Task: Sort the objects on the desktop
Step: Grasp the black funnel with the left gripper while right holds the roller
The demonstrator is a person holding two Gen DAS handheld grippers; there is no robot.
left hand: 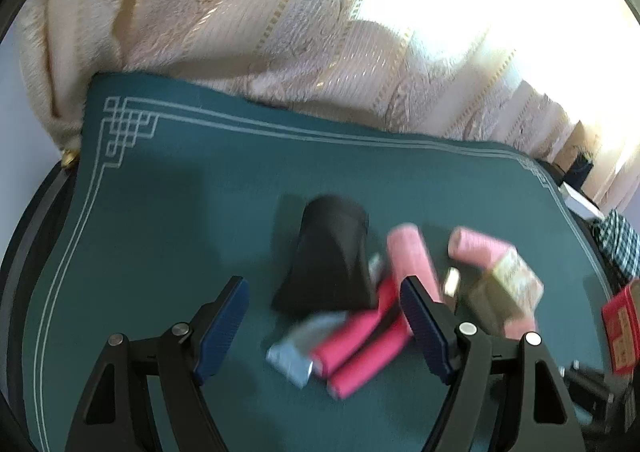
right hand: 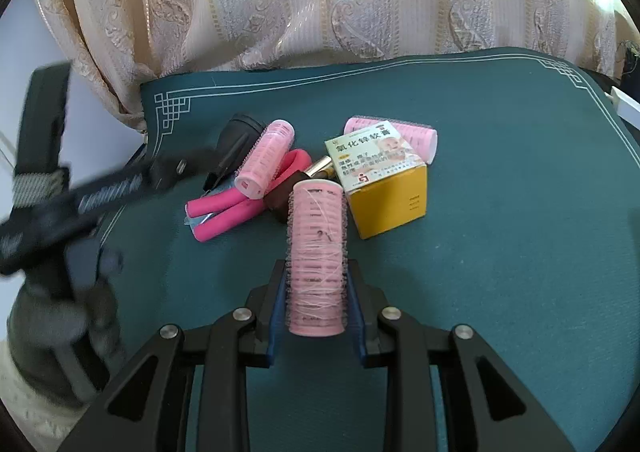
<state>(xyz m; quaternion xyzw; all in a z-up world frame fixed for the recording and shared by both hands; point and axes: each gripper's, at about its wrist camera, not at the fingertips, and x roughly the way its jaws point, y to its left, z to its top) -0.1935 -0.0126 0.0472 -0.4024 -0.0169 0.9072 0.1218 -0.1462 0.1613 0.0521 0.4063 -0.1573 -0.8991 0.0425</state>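
Left wrist view: left gripper [left hand: 322, 326] fingers spread wide, holding nothing, above the green mat [left hand: 168, 211] on the worktop. Between and just beyond the fingertips: hot-pink foam rollers [left hand: 360, 344], a silver packet [left hand: 290, 362], a black object [left hand: 330, 256]. Past the right-hand finger: two pale pink rollers and a box, all blurred.

Right wrist view: right gripper [right hand: 316, 292] fingers pinching a pink hair roller [right hand: 317, 256], upright between the pads. Ahead of the tips: yellow box [right hand: 384, 183], more pink rollers, clustered, some touching.
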